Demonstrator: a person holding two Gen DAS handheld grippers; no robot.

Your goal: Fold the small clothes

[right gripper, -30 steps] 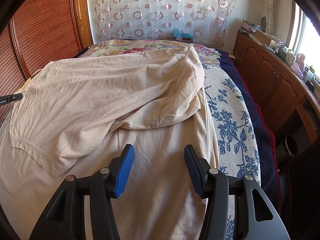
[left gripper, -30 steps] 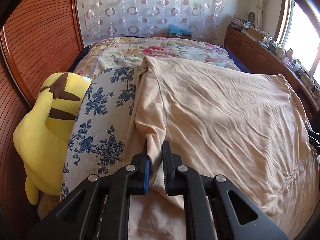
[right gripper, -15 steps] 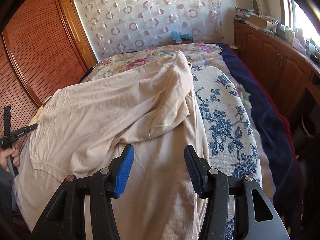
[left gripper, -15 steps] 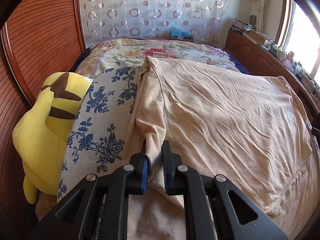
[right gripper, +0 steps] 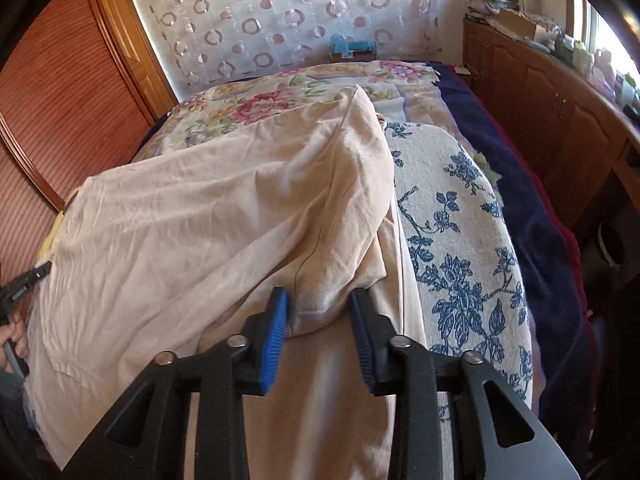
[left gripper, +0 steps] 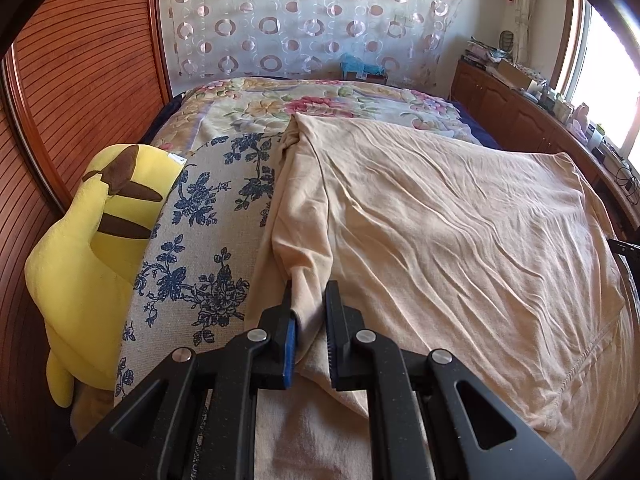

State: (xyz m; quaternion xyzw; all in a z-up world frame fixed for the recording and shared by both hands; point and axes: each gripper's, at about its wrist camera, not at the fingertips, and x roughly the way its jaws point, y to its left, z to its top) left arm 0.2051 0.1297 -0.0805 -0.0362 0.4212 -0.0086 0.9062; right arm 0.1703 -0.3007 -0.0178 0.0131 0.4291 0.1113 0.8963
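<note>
A beige garment (left gripper: 440,220) lies spread across the bed (left gripper: 192,240), over a blue-flowered cover. The left hand-held gripper (left gripper: 308,304) is clamped on a bunched fold at the garment's near left edge, the cloth pinched tight between its pads. The right hand-held gripper (right gripper: 320,312) is closing its jaws around a bunched lump of the same garment at the near right (the blue pads flank the cloth, with the left one at its edge). A yellow plush toy (left gripper: 88,248) leans against the bed's left side.
</note>
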